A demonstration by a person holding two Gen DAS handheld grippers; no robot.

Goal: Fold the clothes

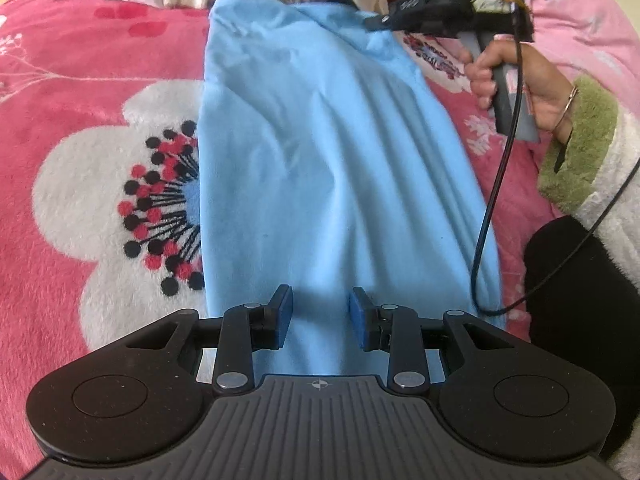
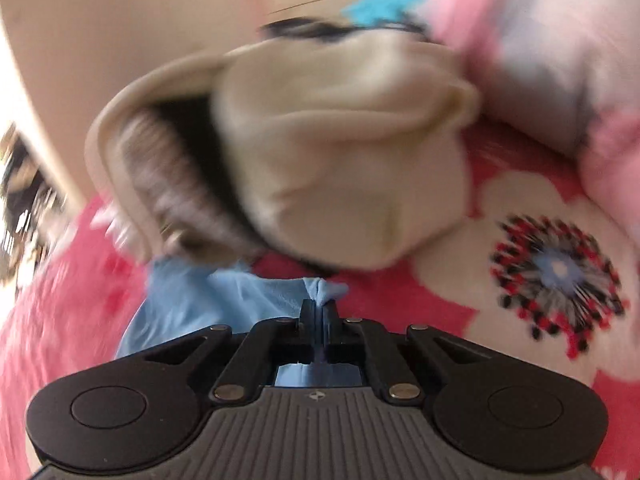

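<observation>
- The light blue garment (image 1: 328, 152) lies lengthwise across the pink floral blanket (image 1: 80, 80).
- The left gripper (image 1: 321, 318) hovers above its near end, fingers apart around the cloth, not pressing it.
- The right gripper (image 2: 319, 308) pinches the garment's far edge, fingers together on it, beside a cream garment (image 2: 340, 160).

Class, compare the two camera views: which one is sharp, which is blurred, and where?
Left wrist view: sharp, evenly lit, fisheye-bent edges around the blue garment. Right wrist view: motion-smeared cream clothing and blanket; only the right gripper is crisp.
</observation>
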